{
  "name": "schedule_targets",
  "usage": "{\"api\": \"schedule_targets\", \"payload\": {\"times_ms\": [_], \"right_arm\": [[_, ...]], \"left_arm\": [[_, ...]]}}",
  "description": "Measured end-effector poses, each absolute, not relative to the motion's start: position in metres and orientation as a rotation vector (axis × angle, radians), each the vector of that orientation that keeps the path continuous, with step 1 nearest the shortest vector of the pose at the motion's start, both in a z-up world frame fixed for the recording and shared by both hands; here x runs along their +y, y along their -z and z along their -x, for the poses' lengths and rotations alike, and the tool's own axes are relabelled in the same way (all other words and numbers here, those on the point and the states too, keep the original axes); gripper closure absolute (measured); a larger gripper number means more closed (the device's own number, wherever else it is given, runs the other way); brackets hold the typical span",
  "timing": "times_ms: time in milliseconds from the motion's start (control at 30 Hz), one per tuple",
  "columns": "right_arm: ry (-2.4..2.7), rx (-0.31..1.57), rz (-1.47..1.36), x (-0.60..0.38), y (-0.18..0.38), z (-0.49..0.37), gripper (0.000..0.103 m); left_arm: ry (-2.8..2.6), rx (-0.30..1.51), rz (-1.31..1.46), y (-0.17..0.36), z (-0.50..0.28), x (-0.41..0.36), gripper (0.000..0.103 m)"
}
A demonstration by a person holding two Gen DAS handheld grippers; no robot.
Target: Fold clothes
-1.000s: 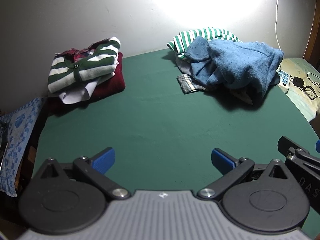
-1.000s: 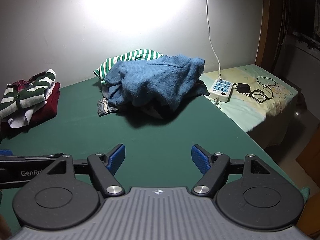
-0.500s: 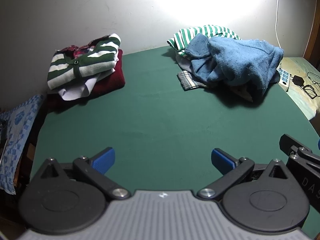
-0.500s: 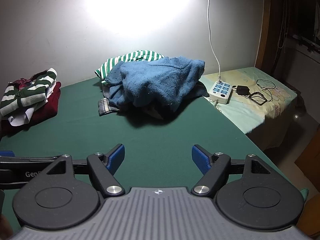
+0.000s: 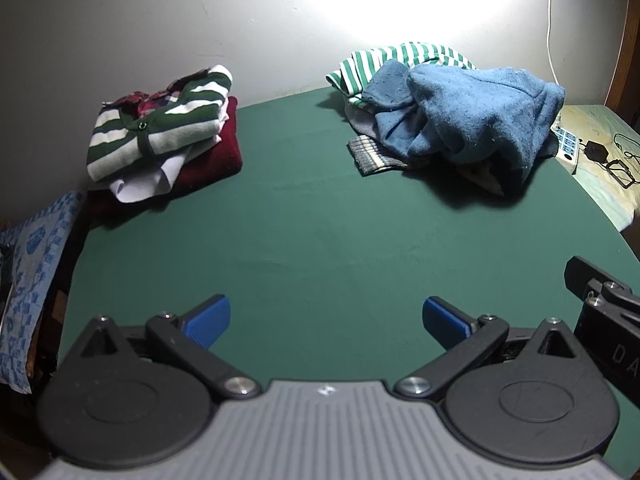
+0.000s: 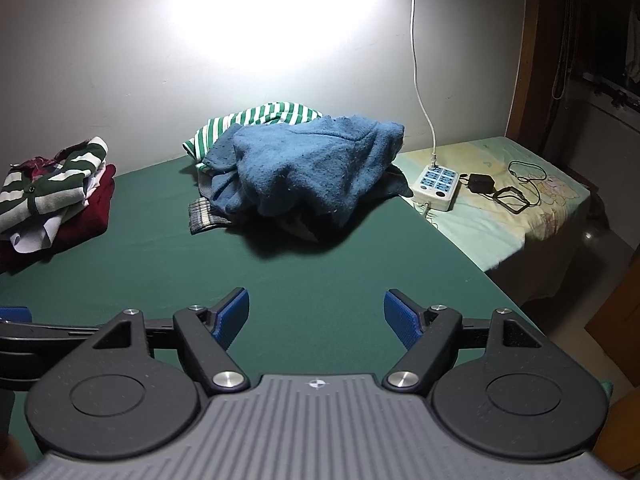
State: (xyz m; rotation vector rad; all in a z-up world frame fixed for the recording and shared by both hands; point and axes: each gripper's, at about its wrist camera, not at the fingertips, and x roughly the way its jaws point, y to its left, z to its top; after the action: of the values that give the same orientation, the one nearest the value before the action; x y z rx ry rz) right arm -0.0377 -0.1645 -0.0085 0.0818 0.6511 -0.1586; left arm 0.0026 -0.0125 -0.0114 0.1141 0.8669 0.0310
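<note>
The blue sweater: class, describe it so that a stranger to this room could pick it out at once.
Start at the green table against the white wall. Two heaps of clothes sit along its far edge: a folded stack on the left and a loose pile on the right. The blue sweater is the fuzzy, crumpled piece on top of the loose pile, plain blue where the striped shirt behind it is green and white.

Green table point(image 5: 320, 248); folded stack point(image 5: 164, 136) far left; rumpled pile point(image 5: 460, 120) far right
</note>
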Motion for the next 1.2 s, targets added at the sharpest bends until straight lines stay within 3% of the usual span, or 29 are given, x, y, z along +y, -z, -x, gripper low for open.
{"api": "schedule_targets", "payload": {"times_ms": [1200], "right_arm": [[0.16, 0.704, -0.082, -0.184, 0.021, 0.028, 0.022]], "left_arm": [[-0.031, 0.925, -0.129, 0.029, -0.014, -0.035, 0.0]]}}
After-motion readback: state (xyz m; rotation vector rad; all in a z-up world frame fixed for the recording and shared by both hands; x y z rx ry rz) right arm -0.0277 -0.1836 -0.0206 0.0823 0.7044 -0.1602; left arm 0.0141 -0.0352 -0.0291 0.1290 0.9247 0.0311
